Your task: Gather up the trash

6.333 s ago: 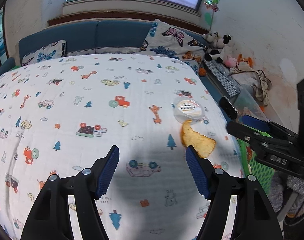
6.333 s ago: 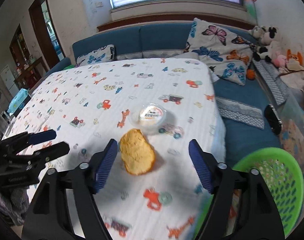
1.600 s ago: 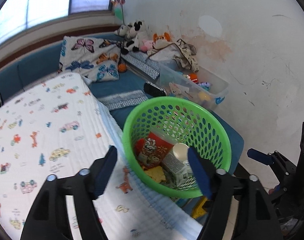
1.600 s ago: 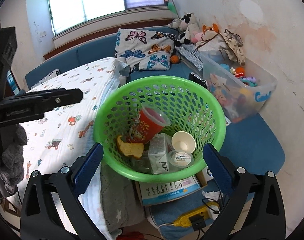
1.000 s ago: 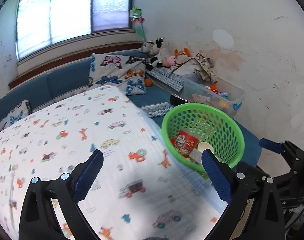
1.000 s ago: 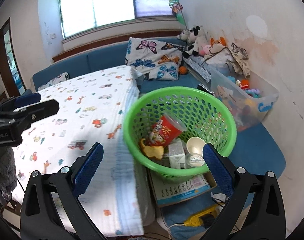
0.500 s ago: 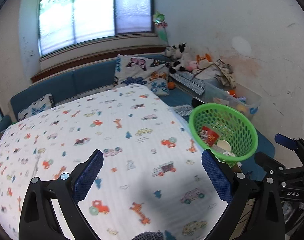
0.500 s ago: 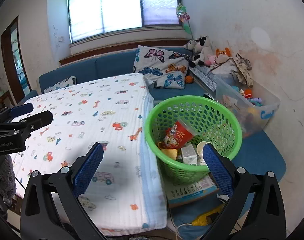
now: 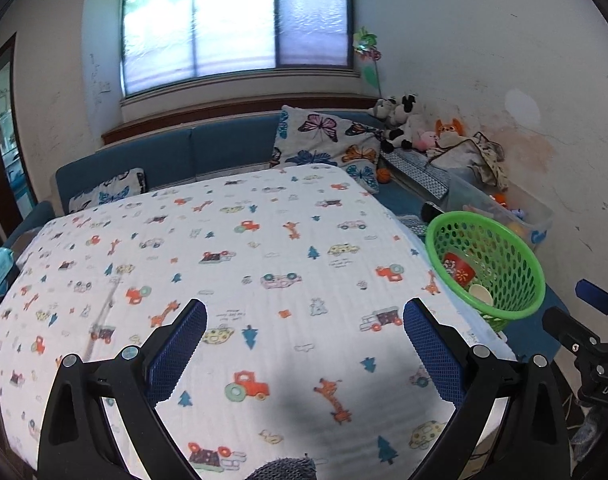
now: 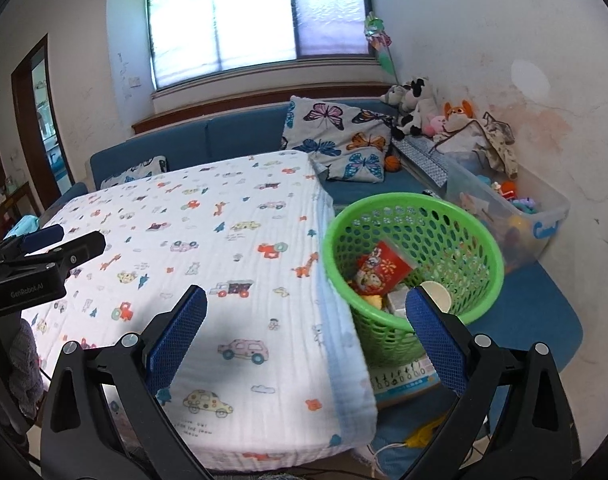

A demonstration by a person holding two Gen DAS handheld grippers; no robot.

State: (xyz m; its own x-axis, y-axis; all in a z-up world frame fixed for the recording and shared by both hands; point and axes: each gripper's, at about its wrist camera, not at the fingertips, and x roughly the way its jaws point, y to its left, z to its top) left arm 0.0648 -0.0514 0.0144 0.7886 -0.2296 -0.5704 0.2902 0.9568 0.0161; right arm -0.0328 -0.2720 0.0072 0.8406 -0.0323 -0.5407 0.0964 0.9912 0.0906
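A green mesh basket (image 10: 468, 216) (image 9: 520, 248) stands to the right of the table, on a flat printed box. Inside it lie a red printed cup (image 10: 380, 266) (image 9: 458, 268), a white round lid (image 10: 436, 294) (image 9: 480, 294) and a yellow scrap (image 10: 374, 300). My left gripper (image 9: 304, 346) is open over the near part of the tablecloth, holding nothing. My right gripper (image 10: 306, 330) is open too, above the table's right edge, with the basket behind its right finger. The patterned tablecloth (image 9: 263, 248) (image 10: 207, 240) carries no loose items.
A blue sofa (image 10: 231, 136) with a butterfly pillow (image 10: 336, 140) runs behind the table. Plush toys (image 10: 420, 108) and a clear storage bin (image 10: 516, 216) line the right wall. A yellow power strip (image 10: 424, 434) lies on the floor below the basket. A doorway (image 10: 35, 128) is at left.
Both grippers have pulled back and up from the basket, so the whole table shows. Earlier a yellow scrap and a lidded cup lay on the cloth; now they are in the basket.
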